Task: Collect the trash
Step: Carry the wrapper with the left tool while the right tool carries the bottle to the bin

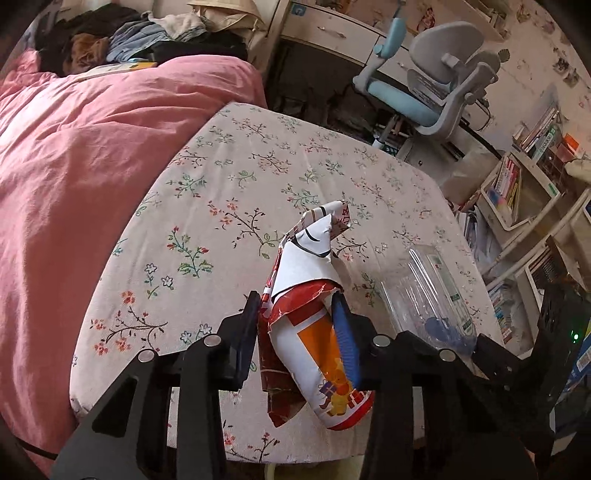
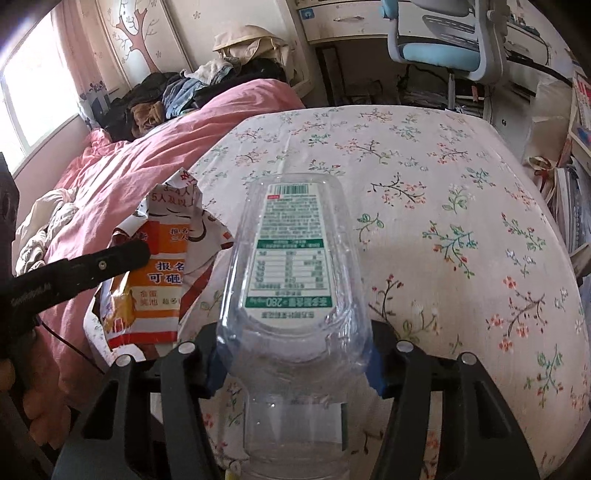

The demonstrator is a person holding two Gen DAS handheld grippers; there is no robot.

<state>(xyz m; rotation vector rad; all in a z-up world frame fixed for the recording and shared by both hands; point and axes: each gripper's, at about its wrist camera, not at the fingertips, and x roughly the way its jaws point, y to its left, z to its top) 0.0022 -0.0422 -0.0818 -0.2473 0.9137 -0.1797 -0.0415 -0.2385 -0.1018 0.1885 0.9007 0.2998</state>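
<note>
Above the foot of a bed [image 1: 258, 177] with a floral sheet, the left wrist view shows the left hand-held gripper [image 1: 301, 332] clenched on a crumpled paper flyer [image 1: 310, 291]. The flyer is torn and folded, white with red and orange printing, and it sticks up and forward from between the two blue-padded fingers [image 1: 345, 339], held off the sheet. Just to its right a clear plastic bottle [image 1: 432, 295] with a white and green label shows, its blue cap end toward the right hand-held gripper at the frame's lower right. A pink duvet [image 1: 92, 155] covers the left side of the bed, with a heap of clothes [image 1: 140, 33] at its far end. Beyond the bed stand a grey and blue desk chair [image 1: 436, 88] and a white book rack [image 1: 517, 192] holding upright books.

In the right wrist view, the right hand-held gripper [image 2: 295, 365] is closed around the clear plastic bottle [image 2: 291, 266], gripping it near the shoulder. The bottle looks empty and dented, its base pointing away from the camera and its printed label facing up, held above the floral sheet. To the left, the left hand-held gripper [image 2: 122, 258] reaches in with the paper flyer [image 2: 159, 280], whose orange panel carries Chinese characters.
</note>
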